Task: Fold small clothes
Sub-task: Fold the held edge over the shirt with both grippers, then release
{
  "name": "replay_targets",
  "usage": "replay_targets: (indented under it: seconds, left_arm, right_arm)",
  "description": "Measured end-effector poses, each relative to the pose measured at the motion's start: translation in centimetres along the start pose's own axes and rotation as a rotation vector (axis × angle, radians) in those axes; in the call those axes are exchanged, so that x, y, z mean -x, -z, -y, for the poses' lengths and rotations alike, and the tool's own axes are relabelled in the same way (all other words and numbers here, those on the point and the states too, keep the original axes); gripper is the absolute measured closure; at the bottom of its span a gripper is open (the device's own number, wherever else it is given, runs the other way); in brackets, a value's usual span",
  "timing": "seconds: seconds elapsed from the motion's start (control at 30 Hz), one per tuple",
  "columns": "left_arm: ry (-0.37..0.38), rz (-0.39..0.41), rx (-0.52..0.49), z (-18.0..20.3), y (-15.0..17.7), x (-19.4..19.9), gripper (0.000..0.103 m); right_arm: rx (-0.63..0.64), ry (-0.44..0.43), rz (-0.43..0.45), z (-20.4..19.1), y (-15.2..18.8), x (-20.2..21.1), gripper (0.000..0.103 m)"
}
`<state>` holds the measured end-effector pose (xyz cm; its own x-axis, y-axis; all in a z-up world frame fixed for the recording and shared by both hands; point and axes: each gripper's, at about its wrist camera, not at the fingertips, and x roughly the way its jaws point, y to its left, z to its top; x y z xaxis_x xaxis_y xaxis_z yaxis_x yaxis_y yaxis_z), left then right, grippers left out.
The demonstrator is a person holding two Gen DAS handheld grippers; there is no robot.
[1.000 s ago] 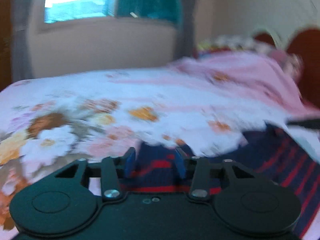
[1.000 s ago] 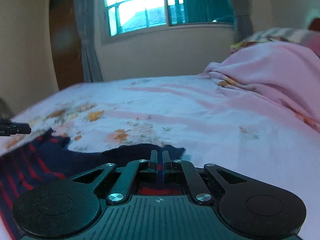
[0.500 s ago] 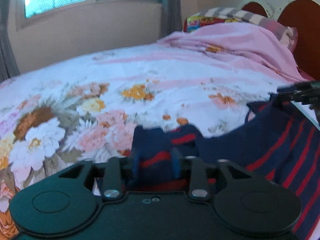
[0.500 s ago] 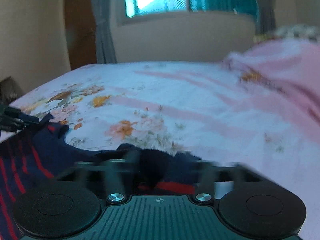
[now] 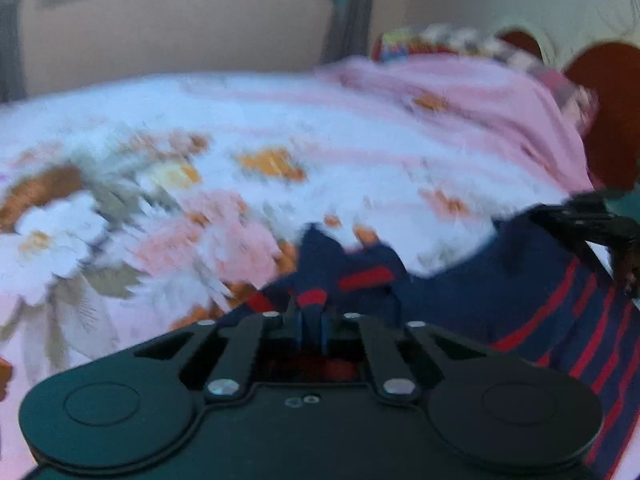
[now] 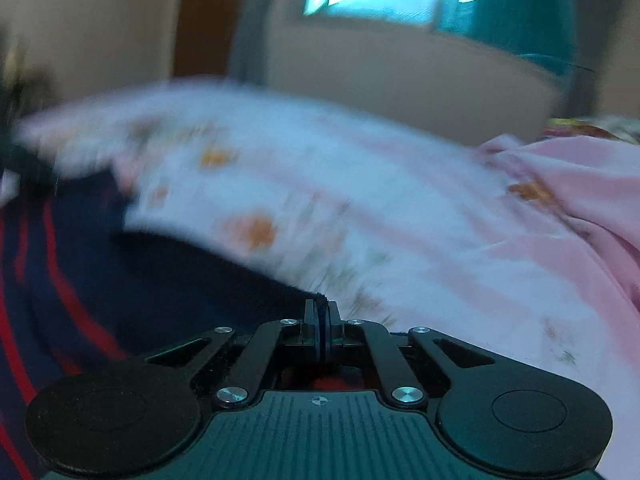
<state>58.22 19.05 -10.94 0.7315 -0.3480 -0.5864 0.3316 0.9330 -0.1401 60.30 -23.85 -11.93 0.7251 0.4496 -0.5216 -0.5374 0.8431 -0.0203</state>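
Two claws are at work on one small garment, a navy shirt with thin red stripes, which lies spread on a bed. The bed wears a white and pink sheet printed with large flowers, and both views are smeared by motion blur.

From the left wrist camera, the left claw is clamped tight on a bunched edge of the shirt, a red stripe showing just ahead of its tips. From the right wrist camera, the right claw is likewise pinched closed on a dark hem of the same shirt, a sliver of cloth poking up between its tips.

The shirt looks like a soft, light knit: limp, quick to sag and wrinkle, not slippery or fragile. It seems best taken by its corners or hems, one in each claw, kept taut between them so the fold falls straight.

No brand, label or readable writing appears anywhere.
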Motion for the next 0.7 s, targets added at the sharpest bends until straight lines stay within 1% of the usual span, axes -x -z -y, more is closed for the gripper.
replay_targets:
  seconds: [0.03,0.07,0.1,0.13,0.17,0.2,0.23,0.27,0.3,0.33,0.37,0.4,0.43,0.47,0.5,0.57,0.6,0.63,0.7]
  left_arm:
    - [-0.034,0.038,0.023,-0.4,0.5,0.4,0.099]
    - [-0.087,0.096,0.072,-1.0,1.1,0.9,0.099]
    - [-0.11,0.162,0.142,-1.7,1.7,1.6,0.099]
    - [-0.121,0.18,0.172,-2.1,2.2,1.8,0.099]
    - [-0.114,0.138,0.166,-2.1,2.3,1.4,0.099]
    - [-0.118,0.1,0.121,-1.5,2.3,1.0,0.1]
    - [-0.125,0.092,0.082,-1.0,2.1,1.0,0.1]
    - [-0.116,0.092,0.071,-0.7,1.8,1.1,0.1]
    - [-0.113,0.071,0.077,-0.8,1.6,0.8,0.098]
    - [-0.118,0.013,0.086,-1.1,1.5,0.1,0.093]
    - [-0.124,0.002,0.086,-1.2,1.5,0.0,0.092]
    - [-0.144,0.013,0.078,-1.1,1.5,0.5,0.079]
    - [-0.162,0.029,0.075,-0.9,1.5,1.3,0.063]
    - [-0.172,0.056,0.077,-0.8,1.5,2.2,0.054]
    - [-0.19,0.095,0.094,-0.8,1.7,3.6,0.049]
    - [-0.161,0.115,0.107,-0.8,2.1,5.7,0.049]
    - [-0.155,0.12,0.105,-0.5,2.6,6.8,0.049]
    - [-0.144,0.114,0.106,-0.3,3.2,7.6,0.049]
    - [-0.123,0.056,0.115,0.3,4.8,8.5,0.049]
  right_arm:
    - [-0.062,0.018,0.015,0.8,0.2,0.3,0.101]
    - [-0.1,0.043,0.002,1.3,0.4,0.0,0.101]
    - [-0.132,0.07,-0.041,1.8,0.9,-0.7,0.101]
    - [-0.163,0.062,-0.073,2.2,1.3,-1.1,0.101]
    - [-0.181,0.056,-0.08,2.4,1.7,-1.2,0.101]
    - [-0.175,0.057,-0.071,2.3,1.7,-0.9,0.101]
    - [-0.174,0.059,-0.067,2.3,1.5,-0.6,0.101]
    - [-0.187,0.057,-0.059,2.3,1.3,-0.3,0.101]
    - [-0.195,0.049,-0.045,2.4,1.2,0.0,0.101]
    - [-0.193,0.079,-0.046,2.4,1.0,-0.1,0.101]
    - [-0.198,0.125,-0.068,2.6,1.0,-0.5,0.101]
    - [-0.221,0.162,-0.085,2.8,0.9,-0.6,0.1]
    - [-0.261,0.144,-0.046,3.2,1.0,0.4,0.1]
    - [-0.293,0.121,-0.004,3.5,1.0,1.5,0.101]
    - [-0.312,0.12,0.016,3.7,1.1,2.6,0.101]
    - [-0.325,0.11,0.059,3.3,1.5,5.0,0.101]
    - [-0.33,0.104,0.068,3.1,1.7,5.9,0.101]
    - [-0.341,0.095,0.059,2.9,2.2,6.7,0.1]
    - [-0.367,0.079,0.041,2.6,3.4,7.7,0.099]
